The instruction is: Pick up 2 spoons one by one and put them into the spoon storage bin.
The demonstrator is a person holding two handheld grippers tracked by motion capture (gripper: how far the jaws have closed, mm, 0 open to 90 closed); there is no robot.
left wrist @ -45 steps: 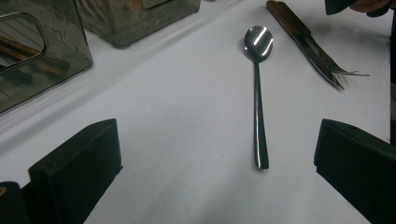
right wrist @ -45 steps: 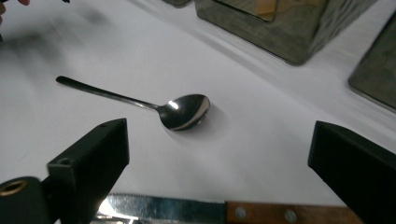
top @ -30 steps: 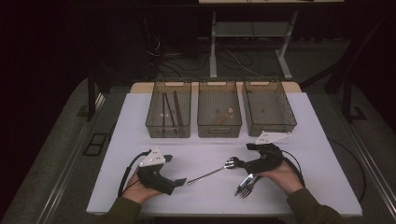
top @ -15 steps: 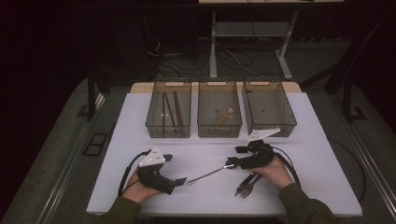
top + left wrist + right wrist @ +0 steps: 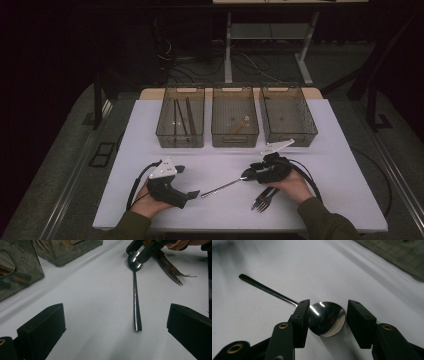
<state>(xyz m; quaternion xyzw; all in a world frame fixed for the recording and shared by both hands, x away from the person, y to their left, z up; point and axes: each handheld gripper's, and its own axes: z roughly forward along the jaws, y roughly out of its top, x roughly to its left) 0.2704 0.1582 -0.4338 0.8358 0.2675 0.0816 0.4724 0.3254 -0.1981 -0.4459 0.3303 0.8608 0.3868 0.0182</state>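
The spoon (image 5: 327, 318), lying on the white table (image 5: 340, 165) before the three bins (image 5: 235, 120), is being bracketed at its bowl by the right gripper (image 5: 327, 317), whose jaws have just been closing; final clamping seems required.

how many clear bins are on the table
3, in a row along the far side of the table: left bin holding dark sticks, middle bin holding a small brown item, right bin, whose contents I can't make out.
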